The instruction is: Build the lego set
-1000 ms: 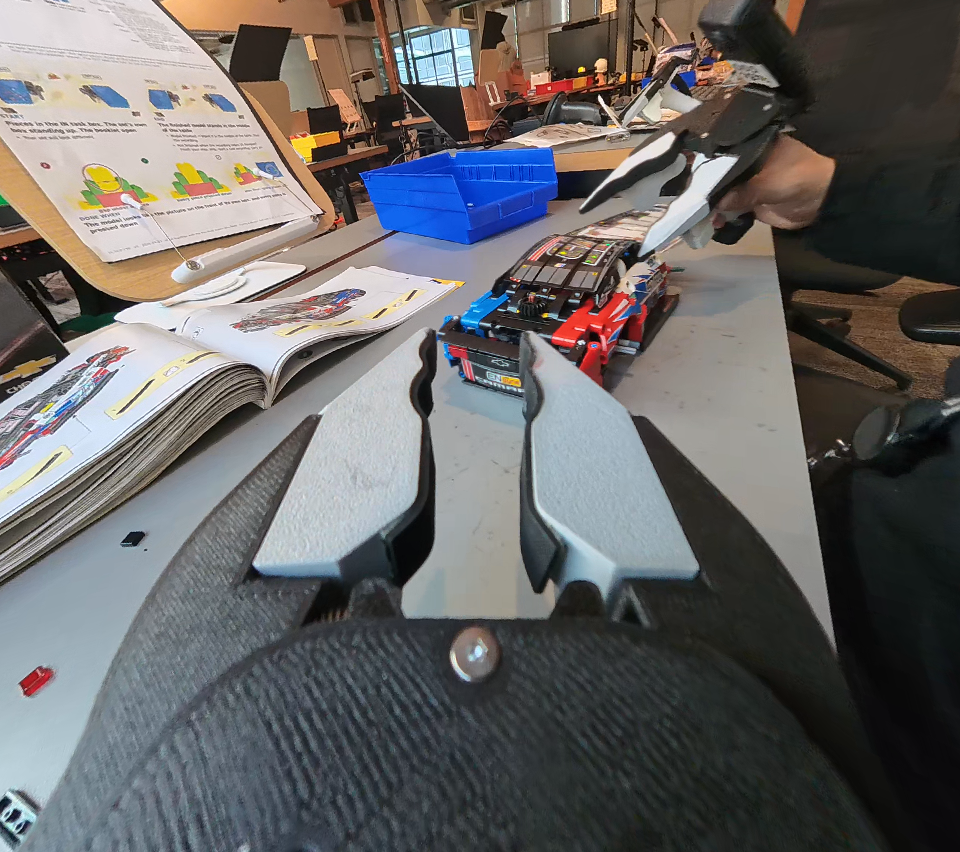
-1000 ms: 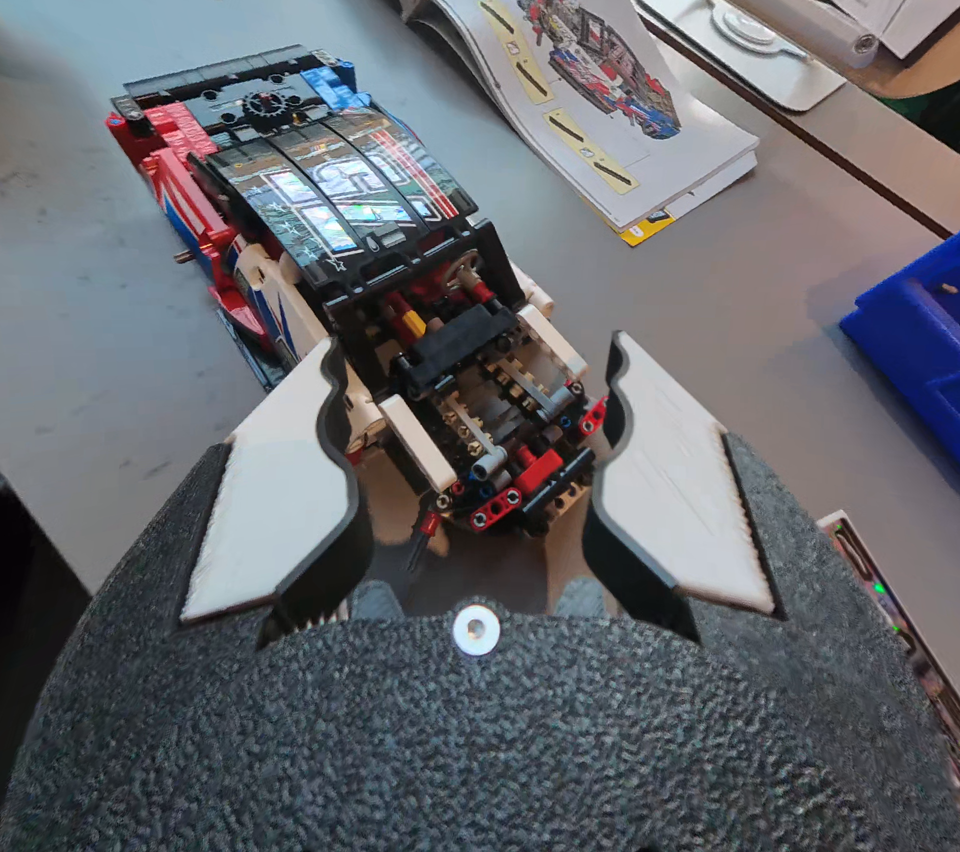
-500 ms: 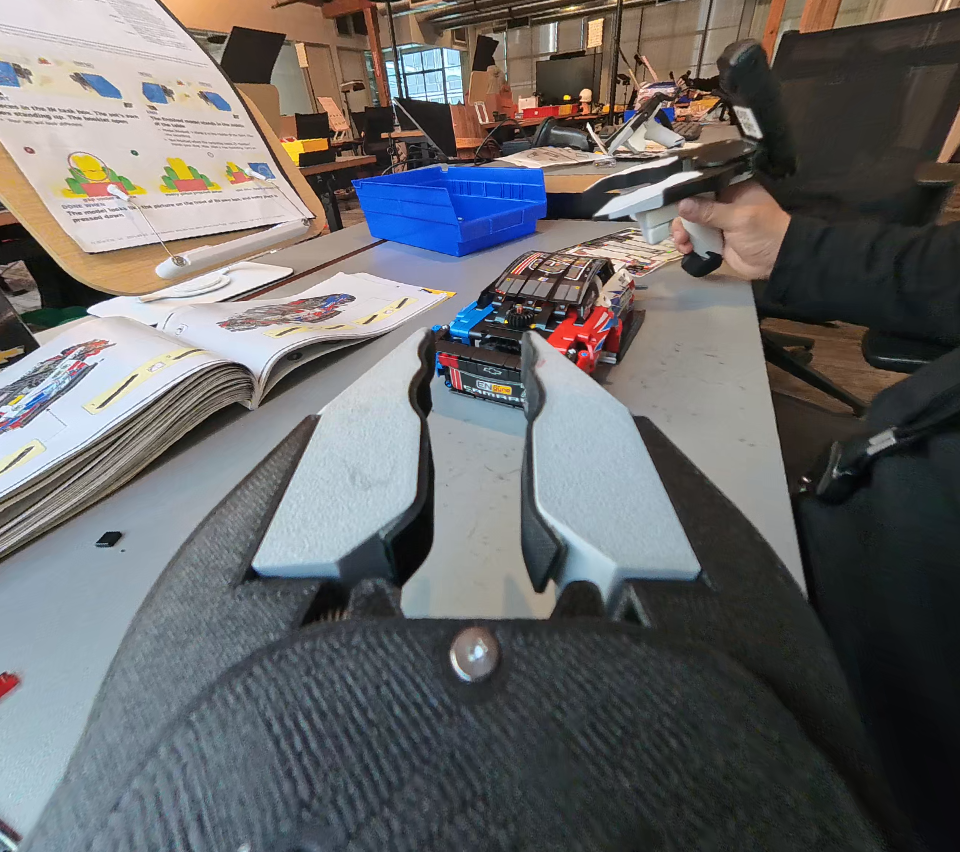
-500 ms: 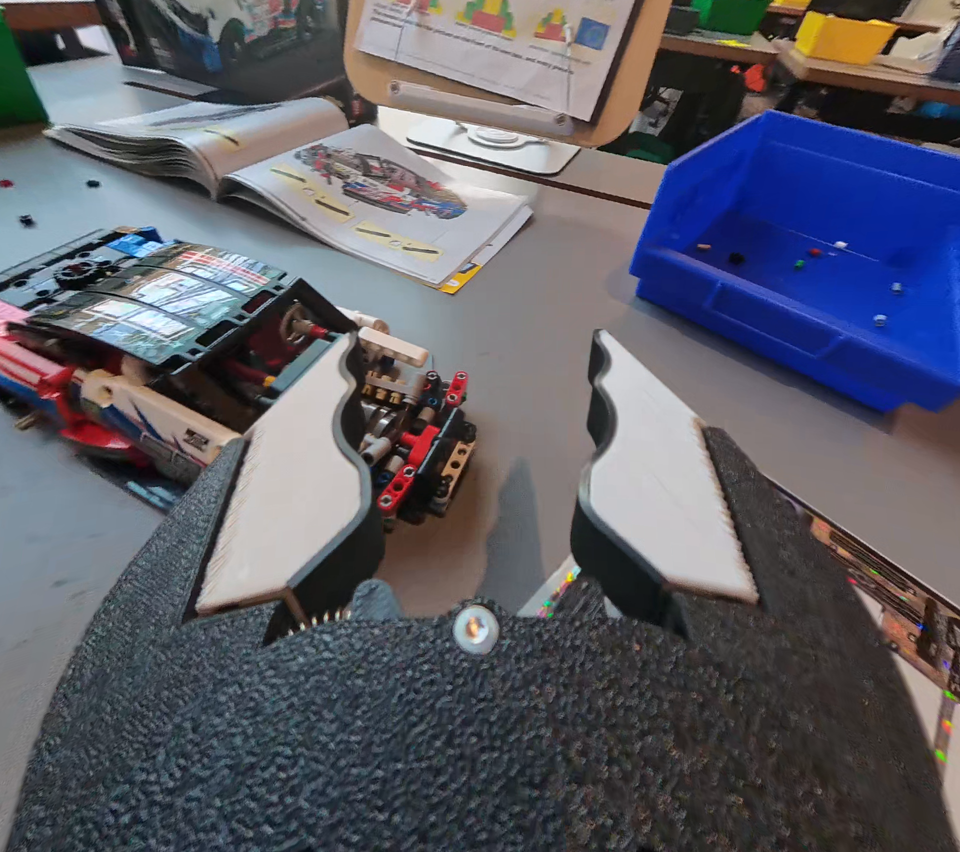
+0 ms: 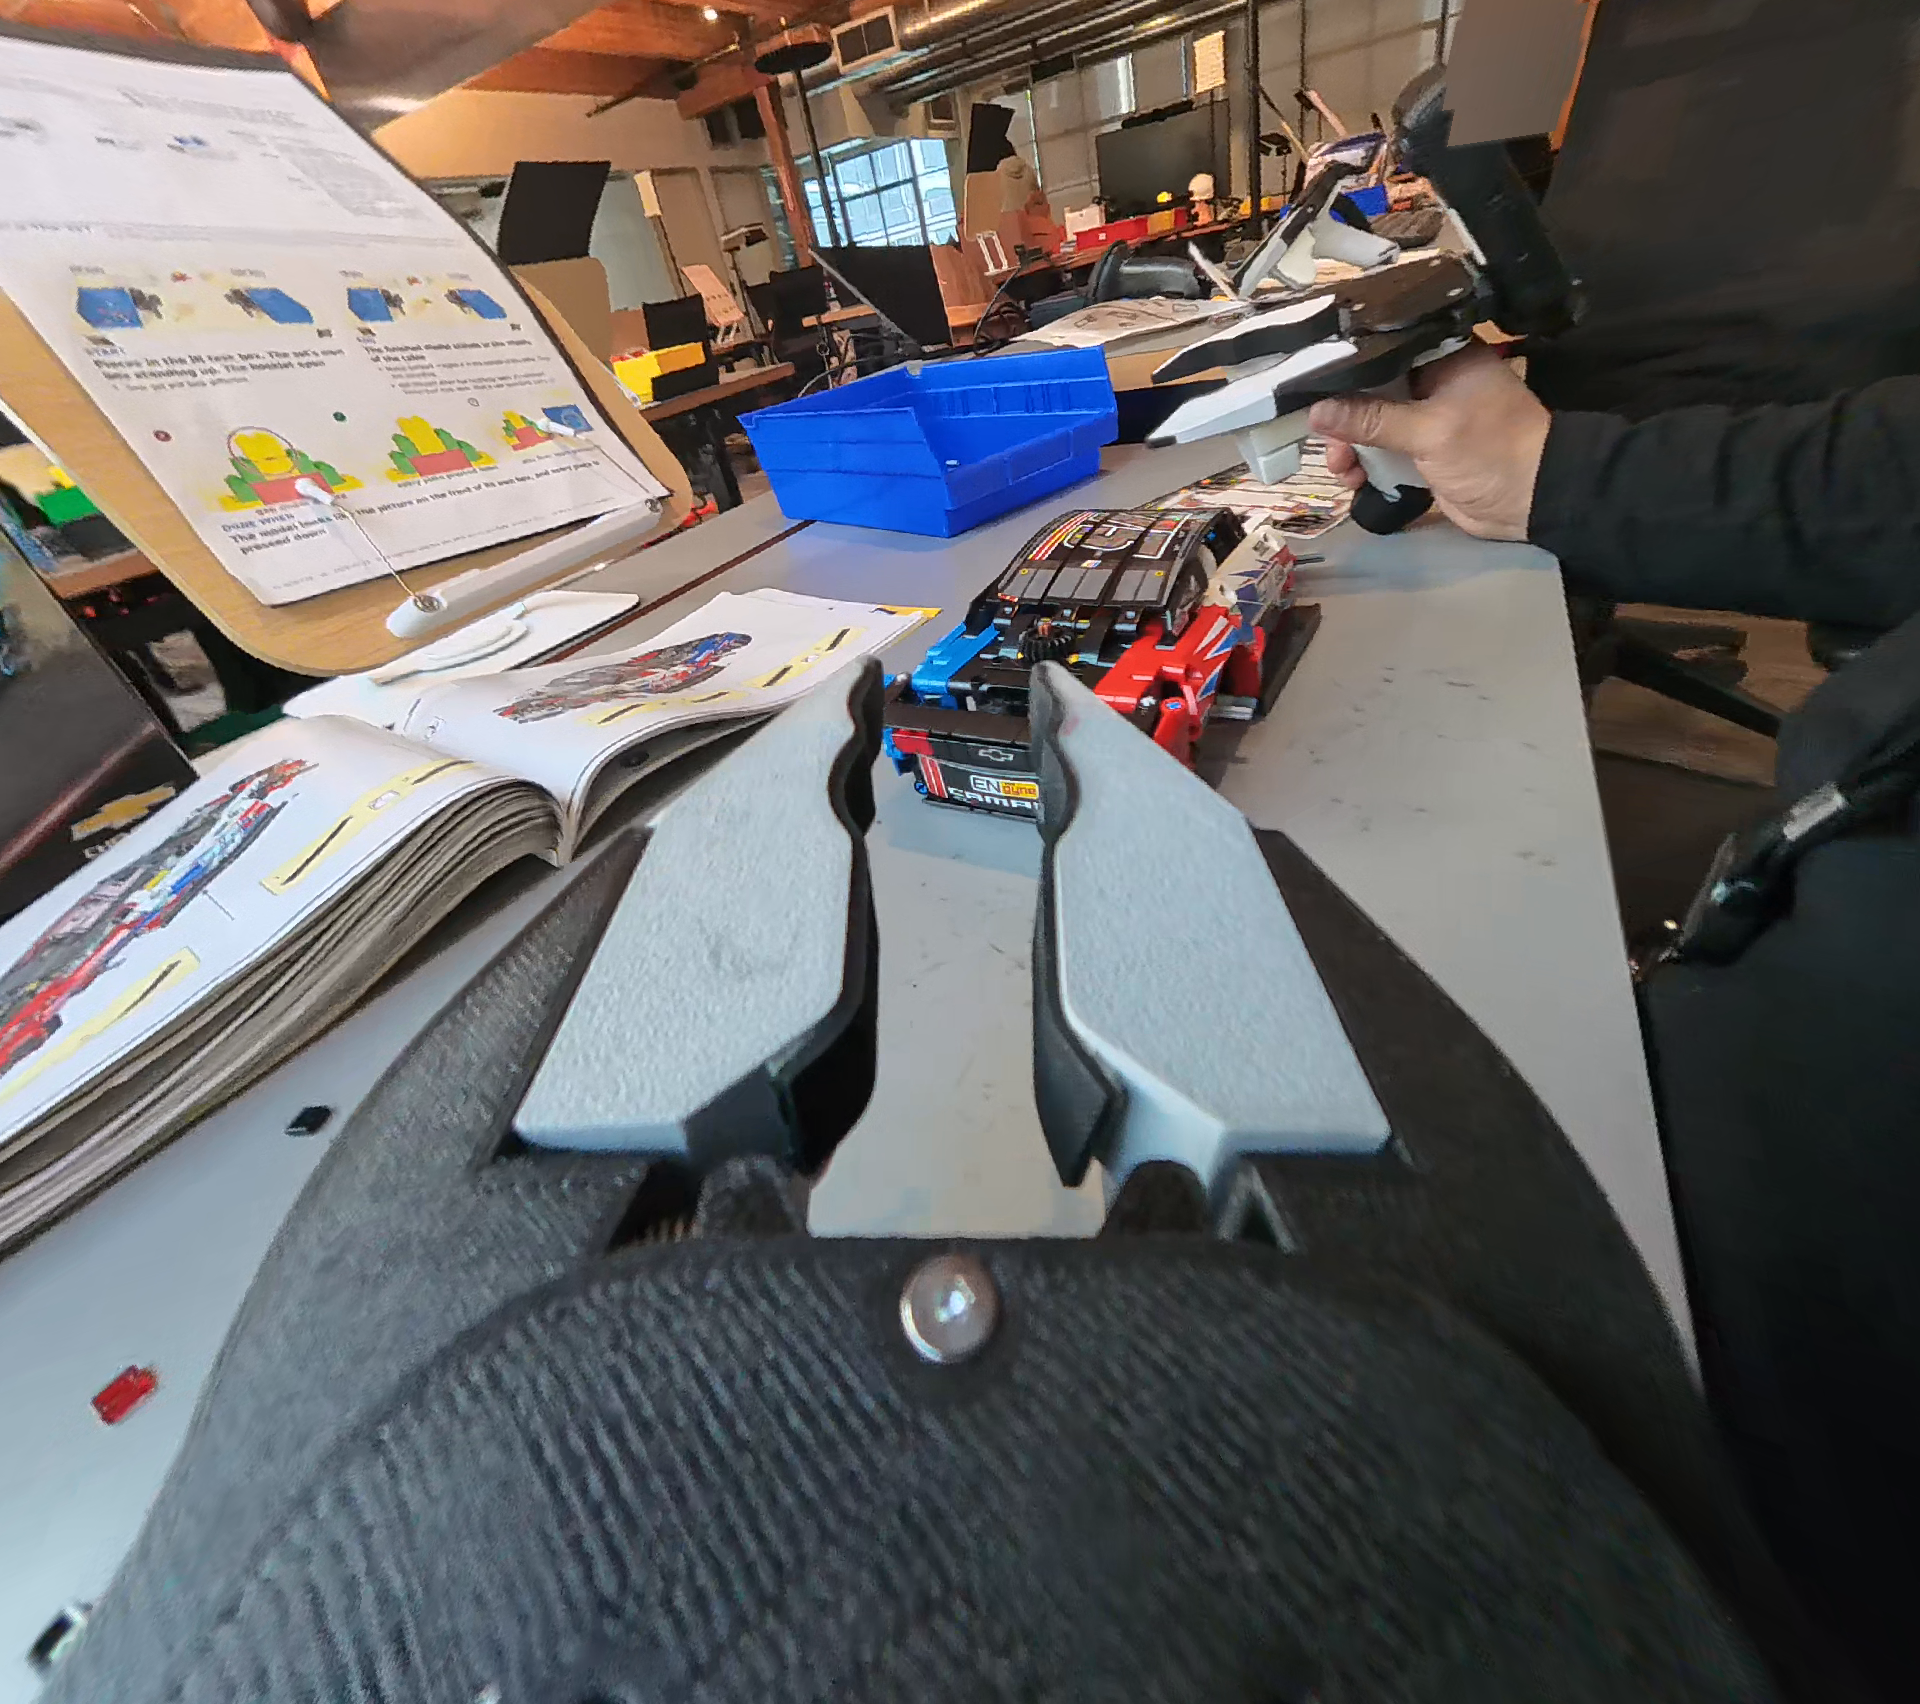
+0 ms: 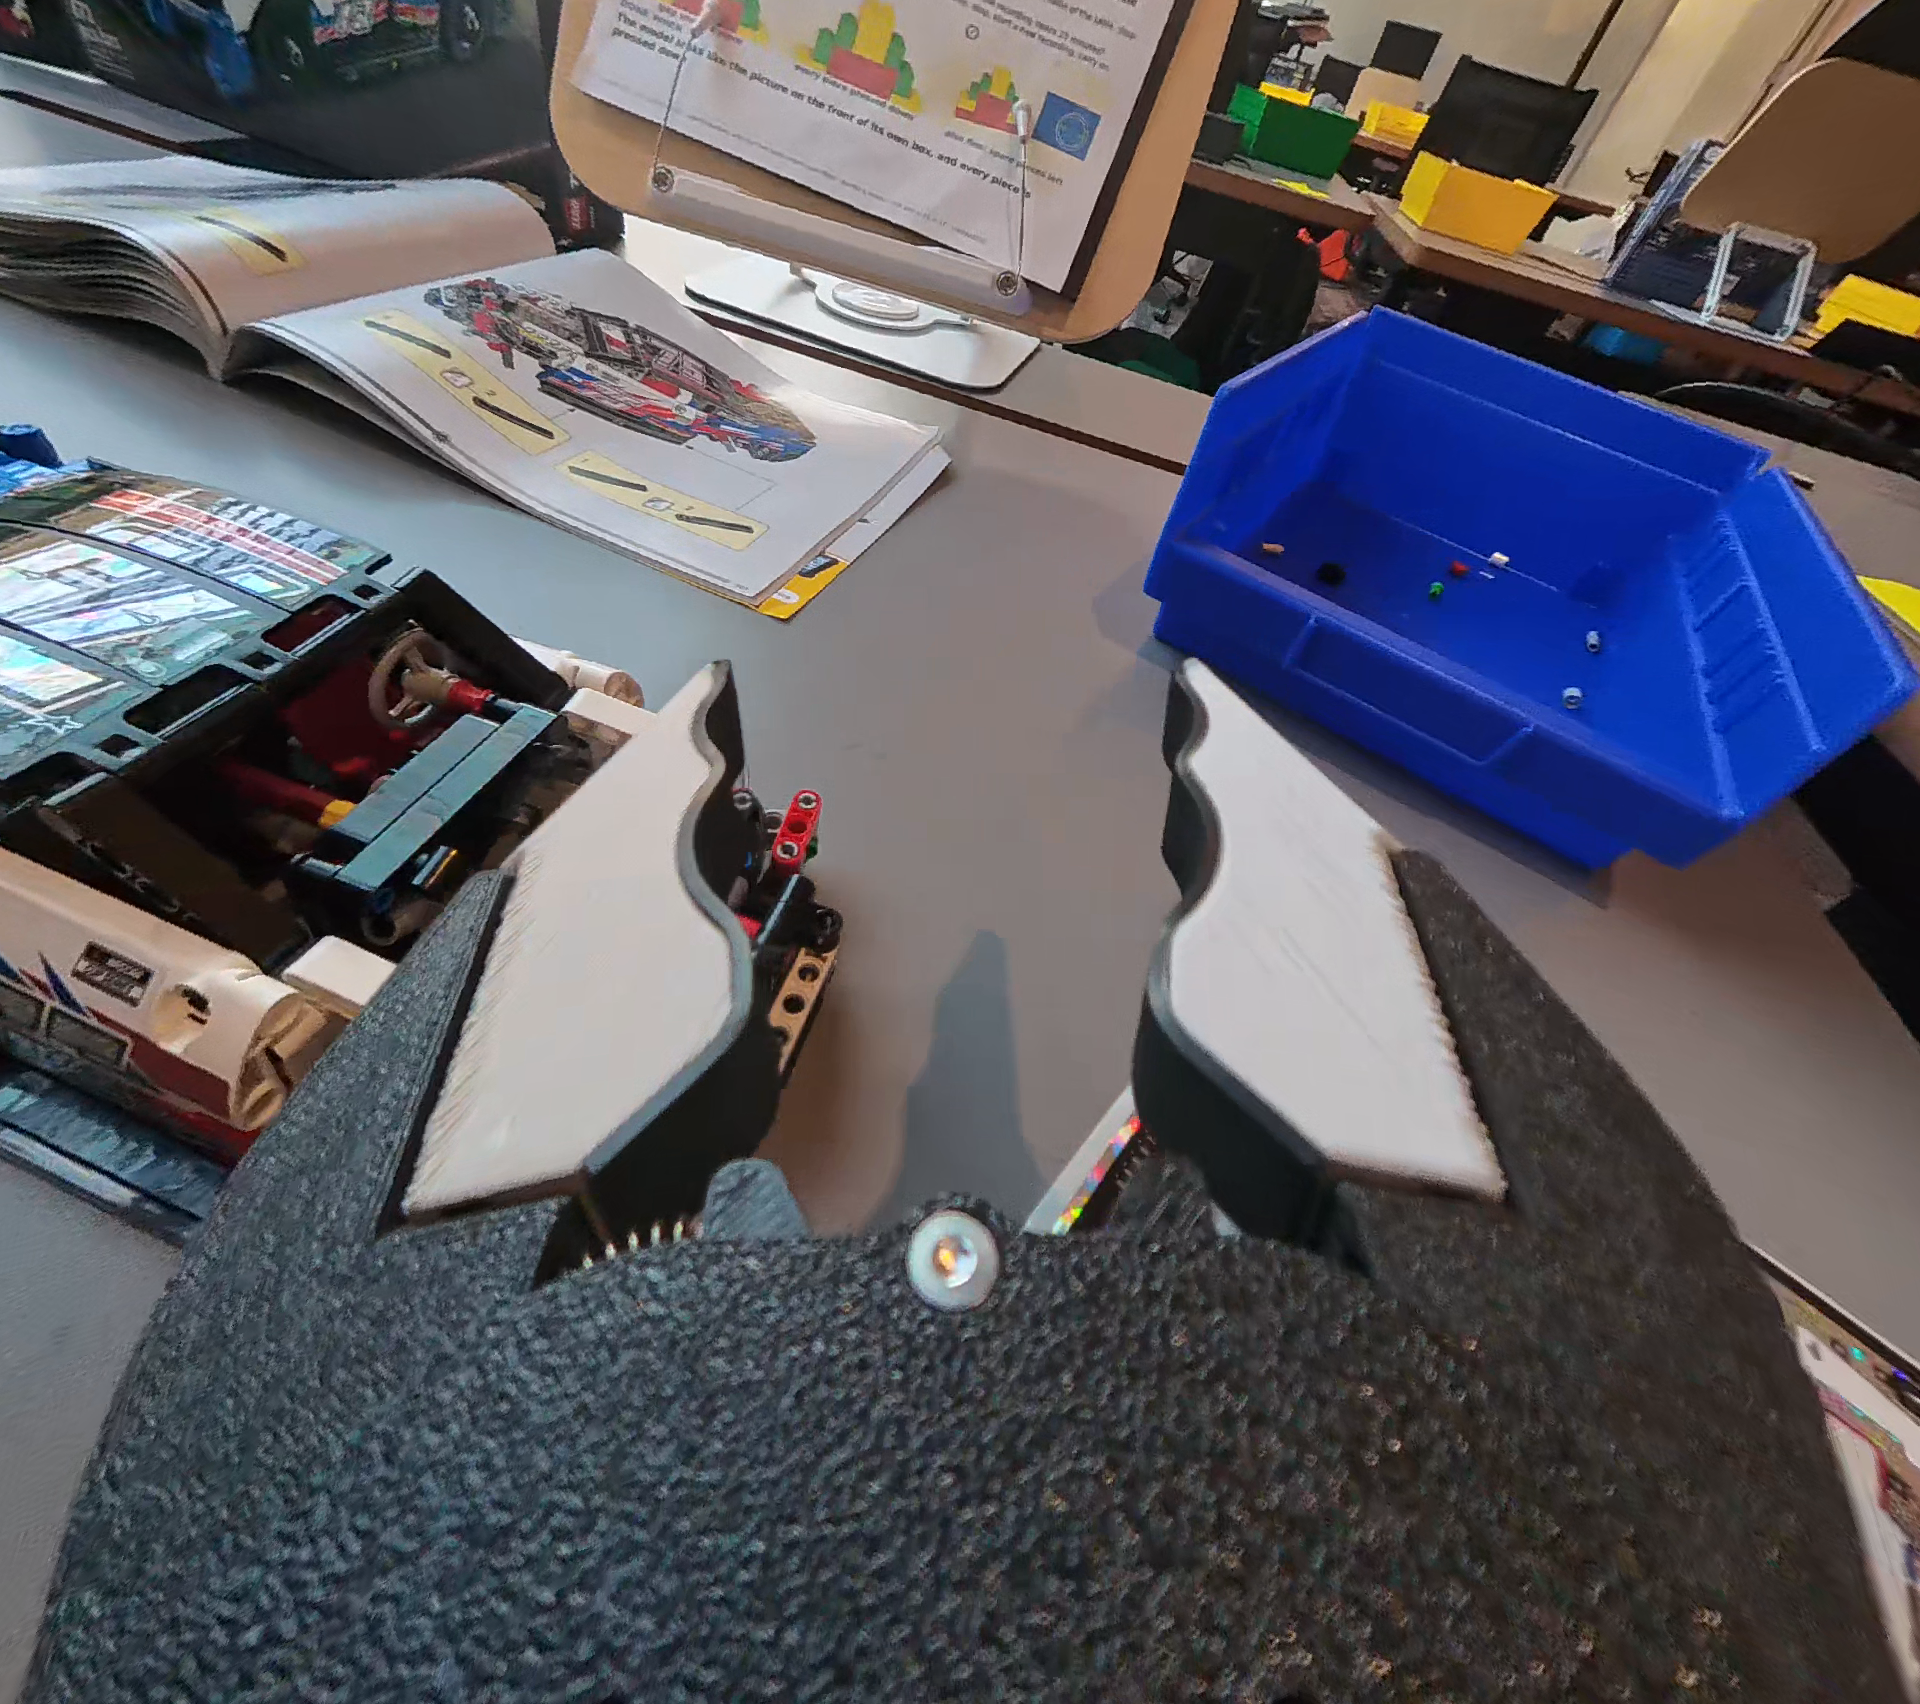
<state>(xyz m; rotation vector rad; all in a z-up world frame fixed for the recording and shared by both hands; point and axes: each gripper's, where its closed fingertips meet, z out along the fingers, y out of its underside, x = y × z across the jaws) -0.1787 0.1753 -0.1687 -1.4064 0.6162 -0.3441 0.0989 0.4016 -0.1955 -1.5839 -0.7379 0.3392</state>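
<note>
The partly built lego car, black roof with red, blue and white sides, stands on the grey table. My left gripper is narrowly open and empty, low over the table just short of the car's rear end. My right gripper is open and empty, above the table to the right of the car's open front end, facing a blue bin. In the left wrist view the right gripper is held in a hand above and beyond the car.
The blue bin holds several tiny pieces. An open instruction booklet lies to the left, with a sheet on a stand behind it. A small red piece and a black one lie near me. A sticker sheet is at the right. Spacing between my two grippers at the tips: around 35 cm.
My right gripper rose from straddling the car's front end and swung right toward the blue bin, still open. My left gripper has barely moved.
</note>
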